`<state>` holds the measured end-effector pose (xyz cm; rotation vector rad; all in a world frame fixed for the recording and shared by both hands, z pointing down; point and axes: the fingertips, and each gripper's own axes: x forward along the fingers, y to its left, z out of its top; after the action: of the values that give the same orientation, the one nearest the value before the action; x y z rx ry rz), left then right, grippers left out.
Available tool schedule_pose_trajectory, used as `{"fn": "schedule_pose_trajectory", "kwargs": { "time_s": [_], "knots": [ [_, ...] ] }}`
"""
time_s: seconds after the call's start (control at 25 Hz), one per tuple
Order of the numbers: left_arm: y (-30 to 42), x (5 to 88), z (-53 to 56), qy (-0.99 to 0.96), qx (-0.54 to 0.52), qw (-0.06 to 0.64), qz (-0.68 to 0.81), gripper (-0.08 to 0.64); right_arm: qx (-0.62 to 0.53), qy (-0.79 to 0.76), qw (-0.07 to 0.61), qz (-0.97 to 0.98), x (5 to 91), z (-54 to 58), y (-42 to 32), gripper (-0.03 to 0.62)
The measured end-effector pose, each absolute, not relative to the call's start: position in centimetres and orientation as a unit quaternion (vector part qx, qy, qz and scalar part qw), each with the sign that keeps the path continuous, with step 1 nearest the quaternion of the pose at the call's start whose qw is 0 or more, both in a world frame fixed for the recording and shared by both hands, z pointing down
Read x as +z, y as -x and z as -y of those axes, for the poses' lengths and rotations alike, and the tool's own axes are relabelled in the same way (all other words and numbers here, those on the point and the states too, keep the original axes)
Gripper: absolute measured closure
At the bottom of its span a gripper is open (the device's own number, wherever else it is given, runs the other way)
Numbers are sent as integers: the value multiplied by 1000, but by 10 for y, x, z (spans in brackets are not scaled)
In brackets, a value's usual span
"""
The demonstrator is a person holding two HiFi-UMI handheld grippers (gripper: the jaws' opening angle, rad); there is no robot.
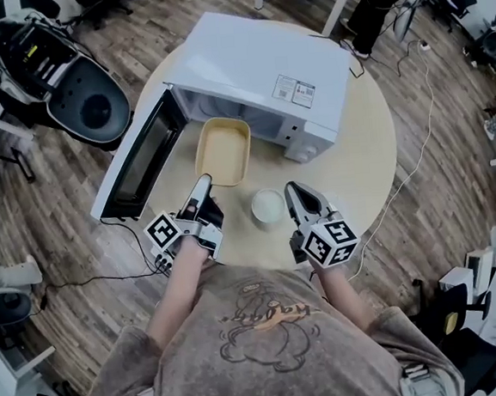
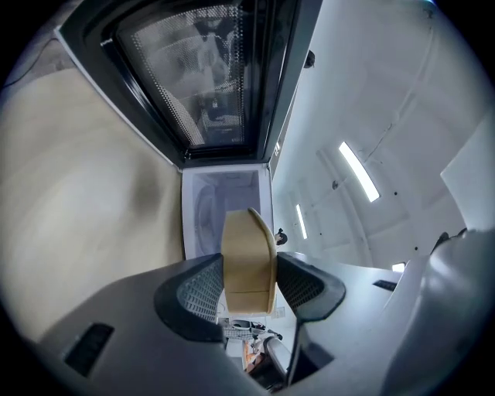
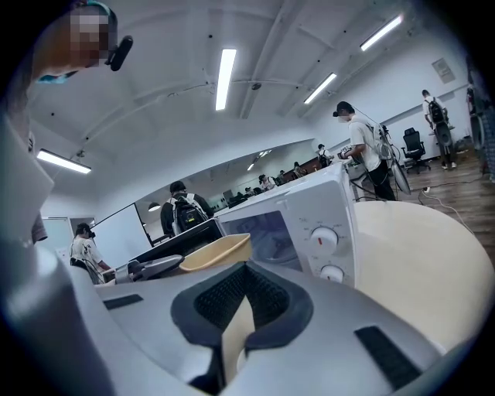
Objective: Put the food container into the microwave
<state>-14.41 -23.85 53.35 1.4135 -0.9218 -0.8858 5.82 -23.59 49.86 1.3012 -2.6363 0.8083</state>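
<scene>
The left tongs [image 1: 203, 186] are clamped on the near rim of the food container [image 1: 223, 150], held lengthwise at the open microwave [image 1: 263, 71] mouth, straight ahead; the right tongs [image 1: 297, 192] are closed, empty, over the table [image 1: 368, 165].

Table [image 1: 369, 152]: round, pale wood.
White dish [image 1: 268, 206]: on table, upright, near front edge.
Floor [image 1: 454, 183]: wood planks.
Background: people [image 3: 362, 147] standing, ceiling strip lights [image 3: 226, 77] lit.

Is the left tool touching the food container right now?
Touching. The left gripper view shows the left tool shut on the food container: both ribbed pads press against its edge, with no gap on either side.
</scene>
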Motion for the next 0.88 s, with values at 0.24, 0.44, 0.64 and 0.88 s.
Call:
{"fn": "schedule_pose_trajectory", "kwargs": {
  "time_s": [0.24, 0.44, 0.64, 0.88],
  "knots": [
    [147, 539, 268, -614, -363, 584, 387, 330, 275, -453, 44, 847, 502, 234, -65, 592],
    [142, 550, 294, -620, -354, 586, 384, 330, 280, -473, 44, 834, 508, 237, -76, 592],
    [139, 566, 322, -624, -343, 588, 384, 330, 285, -490, 42, 823, 511, 242, -84, 592],
    [133, 570, 356, -628, -346, 588, 374, 330, 289, -491, 46, 821, 513, 246, -83, 592]
  ]
}}
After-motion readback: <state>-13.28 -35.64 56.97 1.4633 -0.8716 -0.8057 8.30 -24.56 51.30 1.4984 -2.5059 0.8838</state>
